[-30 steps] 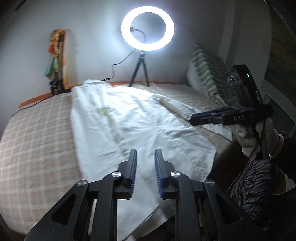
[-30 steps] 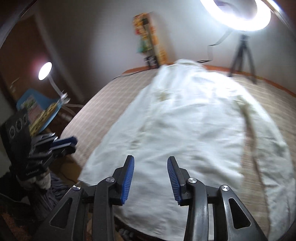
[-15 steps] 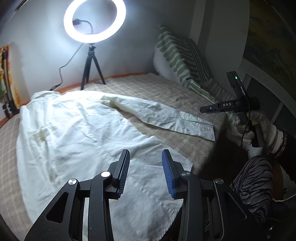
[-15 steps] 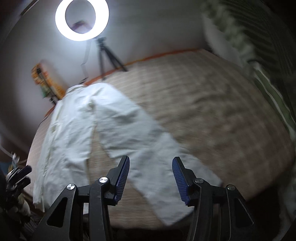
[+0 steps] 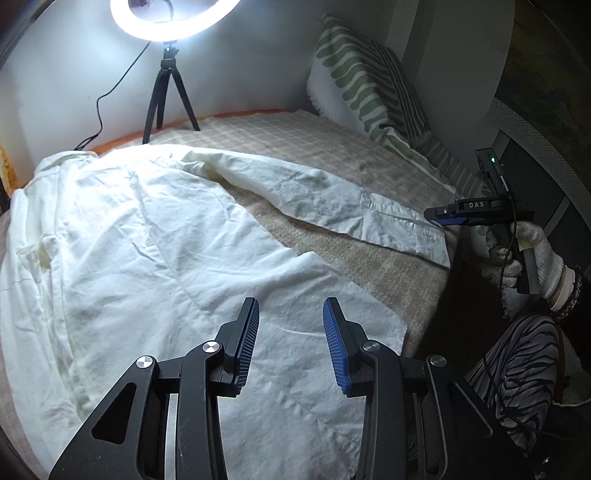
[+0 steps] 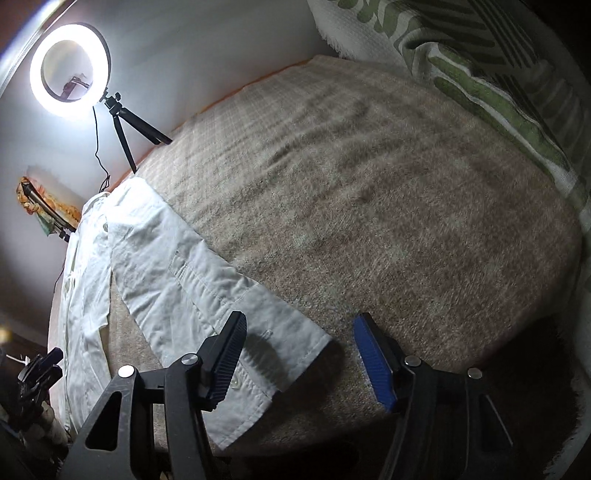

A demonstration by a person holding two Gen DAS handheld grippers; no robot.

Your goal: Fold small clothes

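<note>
**Item 1 — white shirt** point(image 5: 155, 236). Lies spread flat on the bed point(image 6: 388, 206), collar end toward the far wall, hem at the near edge. Its sleeve point(image 5: 332, 206) stretches out to the side, cuff point(image 6: 280, 354) close to the bed's near edge.

**Item 2 — right claw** point(image 6: 299, 354). A second ago it looked over the shirt body; now it hangs over the cuff, pointed steeply down. Jaws are opening and stand wide, with the cuff below the gap, not pressed by either pad. Judgement: a sleeve pick-up is being set up, likely the 1st fold inward.

**Item 3 — left claw** point(image 5: 291, 339). Has swung from the shirt's middle toward the hem corner nearest the sleeve. Jaws partly apart, a little wider than a second ago, nothing between them; the fabric lies below.

**Item 4 — task status.** No fold made yet; shirt fully open.

**Item 5 — bed.** Beige checked cover, bare beside the sleeve.

**Item 6 — room.** Lit ring light point(image 5: 173, 18) on a black tripod point(image 5: 168, 96) at the far wall, cable trailing. Green-striped pillow point(image 5: 365, 88) leaning in the corner. Walls pale; surroundings dim. A gloved hand point(image 5: 532, 254) holds the right tool.
</note>
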